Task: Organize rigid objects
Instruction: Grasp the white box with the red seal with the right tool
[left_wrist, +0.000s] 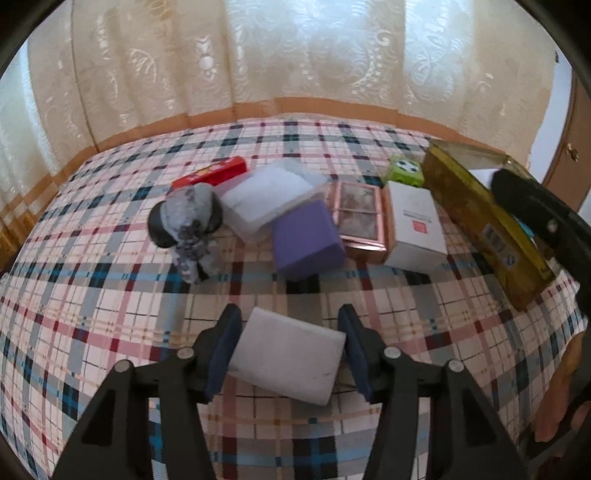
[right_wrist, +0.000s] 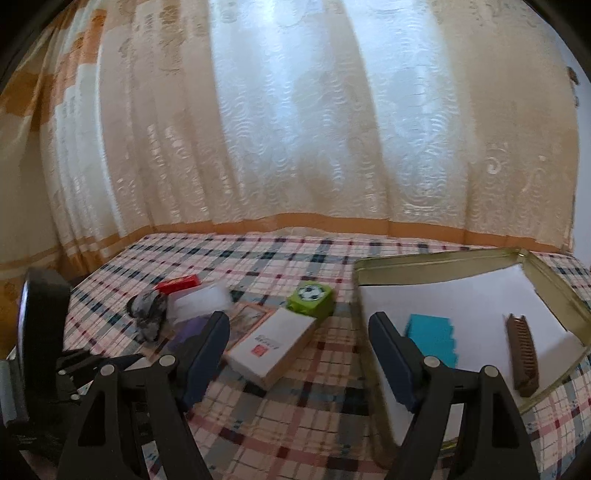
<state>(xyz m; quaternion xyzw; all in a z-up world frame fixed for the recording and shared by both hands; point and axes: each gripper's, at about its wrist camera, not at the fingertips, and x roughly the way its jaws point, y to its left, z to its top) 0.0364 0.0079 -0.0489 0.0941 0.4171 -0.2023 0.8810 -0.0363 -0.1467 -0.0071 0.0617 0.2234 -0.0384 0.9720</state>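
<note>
Left tool is clenched on a white block: the block sits slightly askew between the two dark pads, its left edge against one pad and its right corner against the other, low over the plaid surface; whether it rests on the cloth or hangs just clear of it cannot be told. Straight ahead of this tool, beyond a strip of bare cloth, stands a purple box, with a clear plastic case leaning at its far left corner and a red box behind that. Ahead and to the left is a mottled grey figurine with black parts. Ahead to the right lie a rose-framed palette, touching the purple box, then a white carton just beside it, and a green box printed with a football farther back. Far right is an open gold tin. Right tool is released, nothing between its pads, hovering with the white carton to the left of its gap and the tin's near corner to the right. Inside the tin, on a white lining, lie a teal card and a brown comb-like piece, well apart. A cream curtain hangs behind everything.
</note>
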